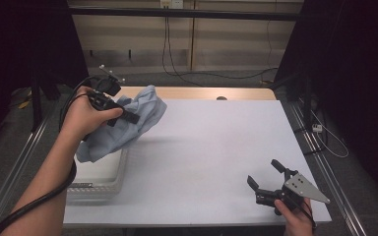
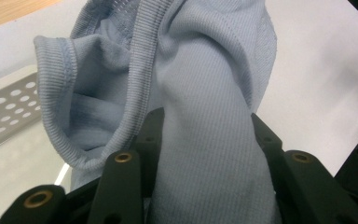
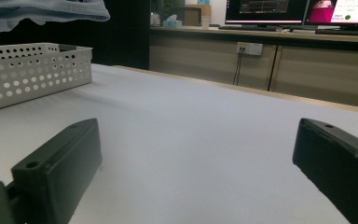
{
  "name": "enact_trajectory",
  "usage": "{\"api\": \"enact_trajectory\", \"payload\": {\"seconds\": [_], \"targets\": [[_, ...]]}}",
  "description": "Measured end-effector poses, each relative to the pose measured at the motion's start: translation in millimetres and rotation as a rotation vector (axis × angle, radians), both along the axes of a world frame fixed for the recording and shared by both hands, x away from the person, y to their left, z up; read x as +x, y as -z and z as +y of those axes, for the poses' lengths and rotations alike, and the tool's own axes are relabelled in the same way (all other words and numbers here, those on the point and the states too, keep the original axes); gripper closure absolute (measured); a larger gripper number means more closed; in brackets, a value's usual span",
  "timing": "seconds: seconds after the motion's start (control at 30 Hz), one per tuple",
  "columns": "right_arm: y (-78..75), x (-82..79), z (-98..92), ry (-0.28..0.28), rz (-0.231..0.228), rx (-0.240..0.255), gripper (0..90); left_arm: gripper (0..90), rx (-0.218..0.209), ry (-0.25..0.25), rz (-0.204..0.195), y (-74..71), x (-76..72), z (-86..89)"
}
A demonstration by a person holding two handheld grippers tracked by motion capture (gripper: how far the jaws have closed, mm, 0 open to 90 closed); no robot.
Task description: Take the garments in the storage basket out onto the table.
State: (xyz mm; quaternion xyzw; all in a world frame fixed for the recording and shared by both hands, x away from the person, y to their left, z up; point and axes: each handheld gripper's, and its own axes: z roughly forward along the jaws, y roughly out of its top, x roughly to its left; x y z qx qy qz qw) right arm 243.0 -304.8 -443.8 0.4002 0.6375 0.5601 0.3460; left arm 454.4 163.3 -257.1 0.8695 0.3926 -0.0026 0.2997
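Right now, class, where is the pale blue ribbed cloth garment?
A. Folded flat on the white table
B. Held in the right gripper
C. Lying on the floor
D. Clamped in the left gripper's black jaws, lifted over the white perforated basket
D: the left gripper has its jaws closed on the pale blue garment, which hangs above the white perforated basket, while the right gripper stands open with nothing in it.

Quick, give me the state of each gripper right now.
Left gripper: shut on the light blue garment, held up above the white basket.
Right gripper: open, empty, low over the table.
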Motion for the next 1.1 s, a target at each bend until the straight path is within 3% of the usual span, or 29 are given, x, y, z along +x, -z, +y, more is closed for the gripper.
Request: {"api": "enact_trajectory", "payload": {"seconds": [1.1], "targets": [[0.0,0.6,0.7,-0.022,0.022,0.005,0.3,57.4,-0.028,0.070,-0.029,0.9,-1.9,-36.4]]}}
